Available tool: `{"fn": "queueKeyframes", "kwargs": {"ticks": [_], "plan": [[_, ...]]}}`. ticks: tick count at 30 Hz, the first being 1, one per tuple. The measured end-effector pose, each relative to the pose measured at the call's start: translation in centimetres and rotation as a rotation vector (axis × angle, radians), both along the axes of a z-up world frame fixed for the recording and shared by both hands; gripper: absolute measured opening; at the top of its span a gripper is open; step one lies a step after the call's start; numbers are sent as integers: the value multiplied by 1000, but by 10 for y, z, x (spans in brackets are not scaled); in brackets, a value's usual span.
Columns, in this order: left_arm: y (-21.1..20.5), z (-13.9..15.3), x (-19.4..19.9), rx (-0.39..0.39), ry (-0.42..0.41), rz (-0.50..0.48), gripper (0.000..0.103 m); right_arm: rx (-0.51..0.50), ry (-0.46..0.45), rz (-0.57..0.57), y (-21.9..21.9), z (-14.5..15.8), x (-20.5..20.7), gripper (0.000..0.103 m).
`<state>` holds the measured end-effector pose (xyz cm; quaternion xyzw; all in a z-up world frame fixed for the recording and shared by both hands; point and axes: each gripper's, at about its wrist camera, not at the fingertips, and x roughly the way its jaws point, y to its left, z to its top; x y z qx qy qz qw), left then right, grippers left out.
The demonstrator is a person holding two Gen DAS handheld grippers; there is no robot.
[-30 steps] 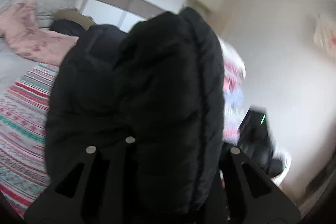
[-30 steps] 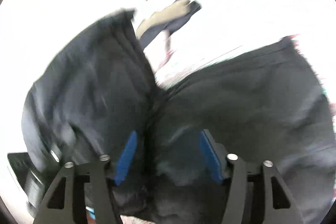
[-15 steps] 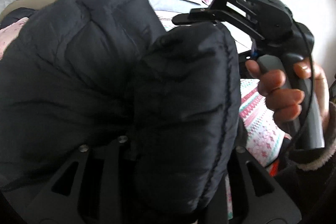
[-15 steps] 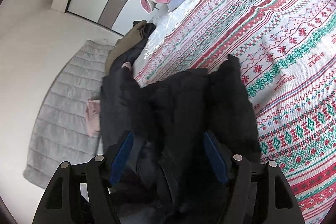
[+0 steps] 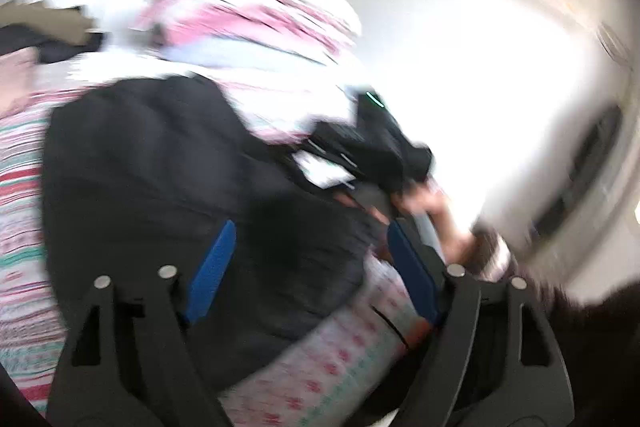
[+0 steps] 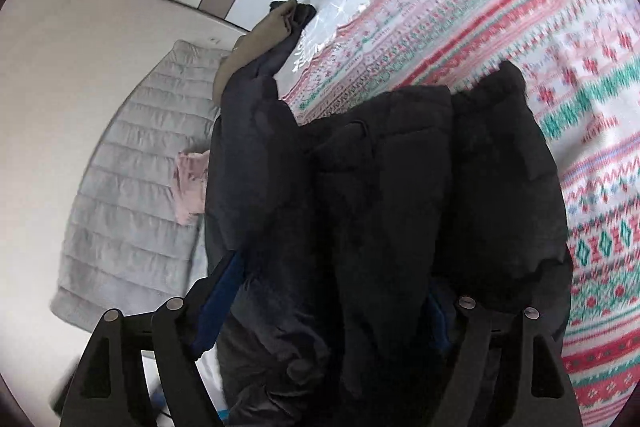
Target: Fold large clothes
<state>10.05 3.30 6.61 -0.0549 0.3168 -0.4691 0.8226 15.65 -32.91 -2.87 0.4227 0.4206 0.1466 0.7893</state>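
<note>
A black puffer jacket [image 6: 380, 187] lies bunched on the patterned bedspread [image 6: 540, 27]. In the blurred left wrist view the jacket [image 5: 160, 179] lies on the bed ahead of my left gripper [image 5: 308, 267], whose blue pads [image 5: 212, 267] stand wide apart with nothing pinched between them. My right gripper [image 6: 328, 307] has its fingers wide apart, with the jacket's bulk lying between and over them; its blue pads [image 6: 220, 303] are partly hidden by fabric. The right gripper's body and the hand holding it [image 5: 380, 155] show beyond the jacket in the left wrist view.
A stack of pink, white and blue bedding [image 5: 256, 23] sits at the far end of the bed. A grey quilted blanket [image 6: 132, 179] with a pink cloth [image 6: 188, 187] lies to the left. An olive and dark garment [image 6: 272, 31] lies behind the jacket.
My left gripper has let go of the jacket and its fingers have spread open. The jacket has come down onto the bed. The right gripper stays low over the jacket.
</note>
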Motion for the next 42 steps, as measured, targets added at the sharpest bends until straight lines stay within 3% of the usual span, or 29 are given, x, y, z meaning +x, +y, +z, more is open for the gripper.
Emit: {"fn": "queueKeyframes", "kwargs": {"ticks": [2,3,4,7,10,13,15,17,18,19,21,23,28,31,35,37,39,42], "plan": [[14,-4,15,38,-17,126,79,-53,-30,33,11,4,5,65],[19,-10,24,71,-24,189,79,-91,-51,54,19,7,8,36],[21,-18,17,90,-25,228,79,-139,-88,81,27,14,10,23],[26,-26,29,82,8,285,79,-193,-215,77,37,44,1,12],[17,-25,27,51,-1,264,79,-185,-356,48,26,76,-18,11],[-15,-30,27,73,-5,190,79,-193,-375,11,7,78,-26,11],[-35,-44,29,110,6,144,79,-212,-299,-2,-12,59,-26,13],[-54,-57,29,167,3,107,79,-288,-150,-17,-23,33,-21,23],[-63,-64,28,192,-6,95,79,-313,-58,-30,-30,17,-18,36],[-70,-68,26,219,-13,91,79,-307,-12,-42,-36,8,-17,56],[-75,-70,28,237,-12,90,79,-287,47,-96,-53,4,-21,66],[-74,-68,25,241,-7,88,79,-293,19,-148,-64,19,-31,66],[-77,-69,31,242,-12,83,79,-253,-217,-155,-51,73,-40,67],[-78,-70,29,252,-28,81,80,-270,-185,-122,-27,67,-16,68],[-75,-70,28,256,-47,85,80,-404,-13,-94,2,17,22,65],[-71,-65,31,231,-39,97,80,-416,-62,-55,15,9,21,22],[-65,-62,37,190,-8,118,80,-458,-124,-56,24,28,9,13],[-56,-58,48,136,23,142,80,-552,-217,-85,33,62,-19,12]]}}
